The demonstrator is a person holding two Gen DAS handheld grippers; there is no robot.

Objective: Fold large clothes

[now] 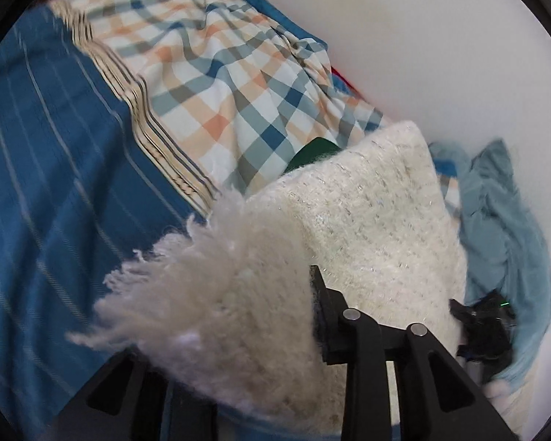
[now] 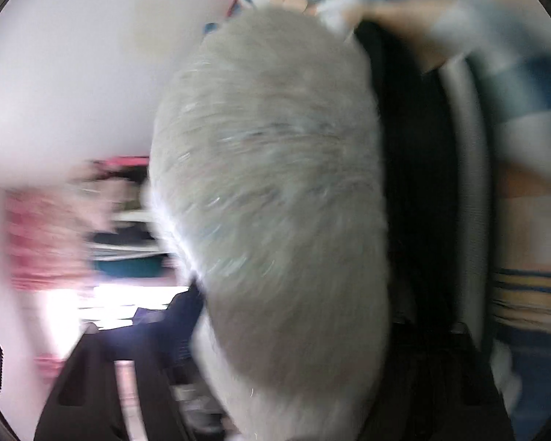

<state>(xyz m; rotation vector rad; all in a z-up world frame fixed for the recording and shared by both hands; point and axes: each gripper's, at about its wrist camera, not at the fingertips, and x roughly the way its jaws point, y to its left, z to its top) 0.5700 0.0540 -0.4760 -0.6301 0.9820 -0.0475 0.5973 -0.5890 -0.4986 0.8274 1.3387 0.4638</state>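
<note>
1. The left gripper (image 1: pixel 275 334) was clamped on the fluffy white shawl (image 1: pixel 367 220), held up over the blue bedsheet (image 1: pixel 47 169).
2. The right gripper (image 2: pixel 275 386) looked clamped on the shawl too, but the picture was blurry.
3. It would help to keep both corners level and pull gently.
4. No writing could be read.

The left wrist camera looks down along its tongs (image 1: pixel 275 334) at the bed (image 1: pixel 55 183), very close. The right wrist camera is blurry and close. Both see the fluffy white cloth (image 1: pixel 367 220) (image 2: pixel 275 183).
</note>
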